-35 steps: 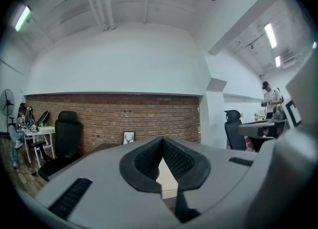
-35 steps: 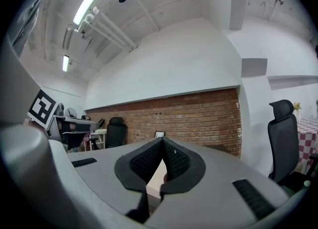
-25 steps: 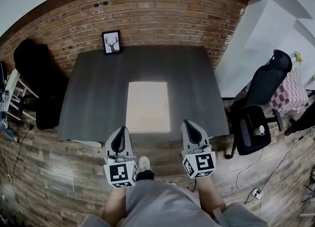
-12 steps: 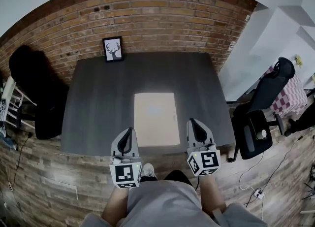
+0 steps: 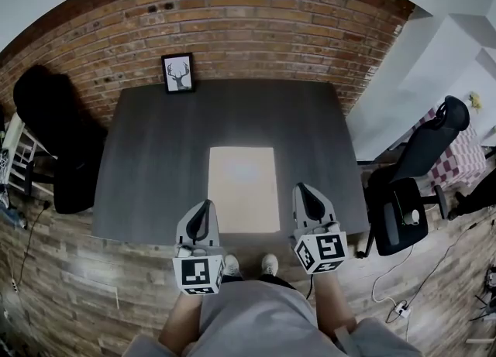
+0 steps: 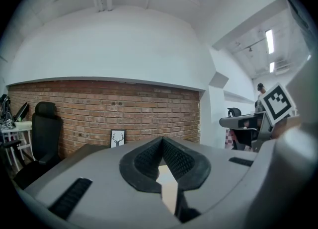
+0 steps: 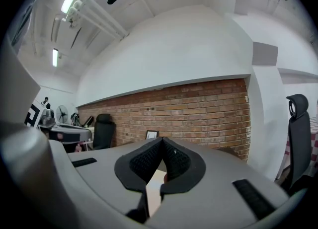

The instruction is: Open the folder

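The folder (image 5: 242,189) lies flat on the table (image 5: 155,154), towards the middle of its near edge. Its long axis runs from that edge straight away from you towards the brick wall (image 5: 232,22). It sits ahead of you, between your two grippers. Your left gripper (image 5: 204,207) hangs just beside the near left corner, and your right gripper (image 5: 304,190) stands a little off the right edge. By the head view the left looks the nearer of the two, though both seem to be held above the table rather than on it. Both pairs of jaws are closed together with nothing between them, so you'd need to part one pair before taking a cover edge. Which long side is the spine can't be told from here. The tabletop is dark, matte and otherwise bare except for a framed deer picture (image 5: 178,73) at the far left corner. Black chairs (image 5: 415,185) stand off both sides on a wooden floor (image 5: 62,286).
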Available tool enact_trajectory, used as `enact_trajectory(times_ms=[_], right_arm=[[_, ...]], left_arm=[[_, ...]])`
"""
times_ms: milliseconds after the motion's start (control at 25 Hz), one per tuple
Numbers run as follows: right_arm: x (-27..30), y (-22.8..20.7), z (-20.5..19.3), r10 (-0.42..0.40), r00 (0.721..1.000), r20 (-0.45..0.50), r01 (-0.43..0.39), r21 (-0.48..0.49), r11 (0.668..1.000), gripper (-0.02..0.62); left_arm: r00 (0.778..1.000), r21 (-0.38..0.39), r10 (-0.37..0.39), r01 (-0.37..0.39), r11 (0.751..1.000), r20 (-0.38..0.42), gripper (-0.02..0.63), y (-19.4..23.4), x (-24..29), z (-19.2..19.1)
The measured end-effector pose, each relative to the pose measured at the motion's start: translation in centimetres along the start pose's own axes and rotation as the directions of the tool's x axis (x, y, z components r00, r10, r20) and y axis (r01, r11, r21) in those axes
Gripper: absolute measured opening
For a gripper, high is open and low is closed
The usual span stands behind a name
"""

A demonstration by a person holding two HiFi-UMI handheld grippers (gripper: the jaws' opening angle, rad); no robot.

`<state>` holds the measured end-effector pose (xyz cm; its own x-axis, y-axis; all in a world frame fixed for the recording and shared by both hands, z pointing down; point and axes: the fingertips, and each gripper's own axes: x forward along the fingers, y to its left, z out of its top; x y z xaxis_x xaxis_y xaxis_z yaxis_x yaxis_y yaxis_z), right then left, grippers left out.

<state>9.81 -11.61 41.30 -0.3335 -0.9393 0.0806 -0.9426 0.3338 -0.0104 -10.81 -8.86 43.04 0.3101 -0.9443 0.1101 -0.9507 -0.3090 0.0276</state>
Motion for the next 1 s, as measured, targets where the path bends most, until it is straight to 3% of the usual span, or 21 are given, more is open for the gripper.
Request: enact_trajectory(times_ms=[240,360,520,640,800,1000], right_arm=[[1.5,-0.2,-2.8,0.075,0.992,-0.098,-0.076,-0.007,0.997,0.0],[2.1,-0.9,-4.4,0.091,0.986,-0.139,-0.091,0.009,0.996,0.039],[2.9,-2.1,-7.1,0.096,0.973,-0.209,-0.092,0.029,0.995,0.055],[3.2,-2.6,-9.5,0.104,0.959,-0.264,-0.094,0.05,0.994,0.055],[3.7,-3.0,-12.8,0.134,0.929,-0.344,-0.111,0.086,0.99,0.055],[4.1,-3.1,-17.3,0.17,0.875,-0.452,-0.133,0.113,0.985,0.064]], left_arm=[[0.997,0.111,-0.034,0.042,0.993,-0.07,0.004,-2.3,2.1,-1.5],[0.987,0.172,-0.087,0.11,0.979,-0.137,0.172,-4.1,3.4,-3.1],[0.975,0.253,-0.116,0.162,0.954,-0.187,0.184,-6.0,4.9,-4.7],[0.968,0.334,-0.128,0.196,0.922,-0.216,0.184,-7.2,5.6,-5.9],[0.959,0.456,-0.144,0.244,0.856,-0.244,0.184,-8.5,6.2,-7.3],[0.935,0.471,-0.18,0.312,0.825,-0.305,0.184,-10.0,6.9,-9.7]])
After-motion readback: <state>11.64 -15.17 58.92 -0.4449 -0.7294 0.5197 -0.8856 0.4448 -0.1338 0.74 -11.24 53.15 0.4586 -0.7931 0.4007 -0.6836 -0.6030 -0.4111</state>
